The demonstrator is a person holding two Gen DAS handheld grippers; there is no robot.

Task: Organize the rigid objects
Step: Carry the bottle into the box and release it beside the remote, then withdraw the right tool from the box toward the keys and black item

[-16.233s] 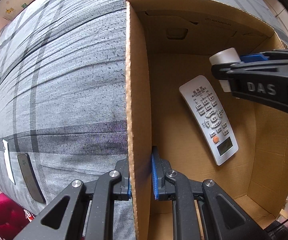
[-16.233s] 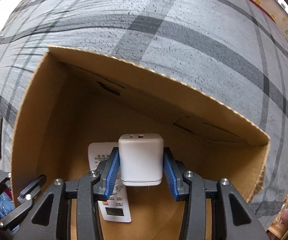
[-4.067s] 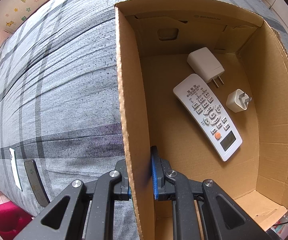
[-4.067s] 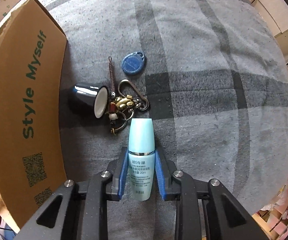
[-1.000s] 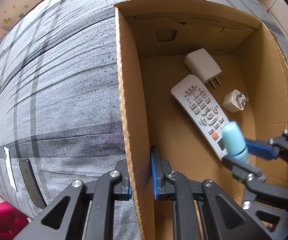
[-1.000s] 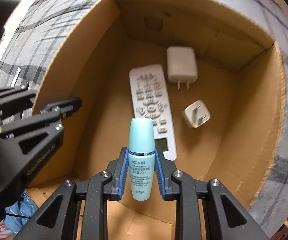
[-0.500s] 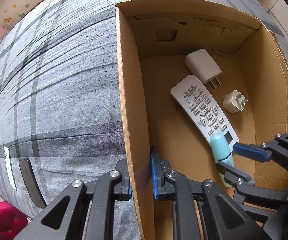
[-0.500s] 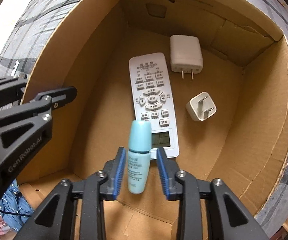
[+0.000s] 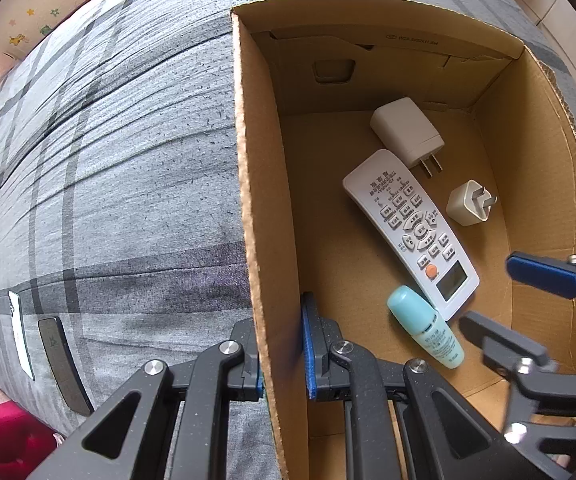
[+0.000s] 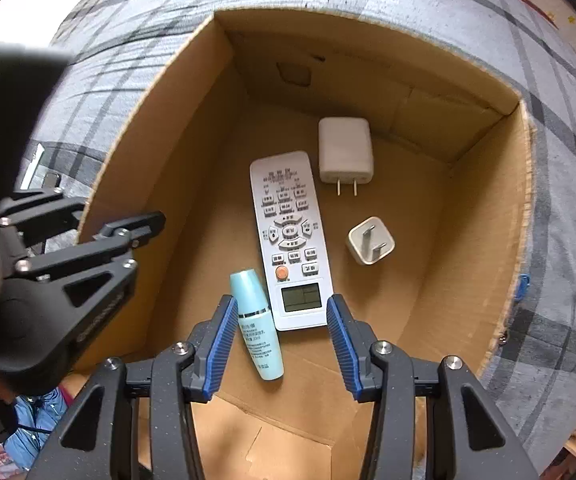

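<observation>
The bottle (image 10: 256,322) is laid flat on the floor of the box (image 10: 483,216), its long axis running away from the right gripper (image 10: 280,344), cap end farthest and tilted slightly left. It is seen between the right jaws, nearer the left one, touched by neither pad; those jaws are spreading (nothing gripped). Just beyond them the remote (image 10: 291,240) is lying lengthwise, its display end nearest, with two plugs (image 10: 344,151) further off. The left gripper (image 9: 282,354) is clamped on the box wall, one blue pad pressed on each face of the cardboard. The box is set on a plaid bed (image 9: 108,168).
</observation>
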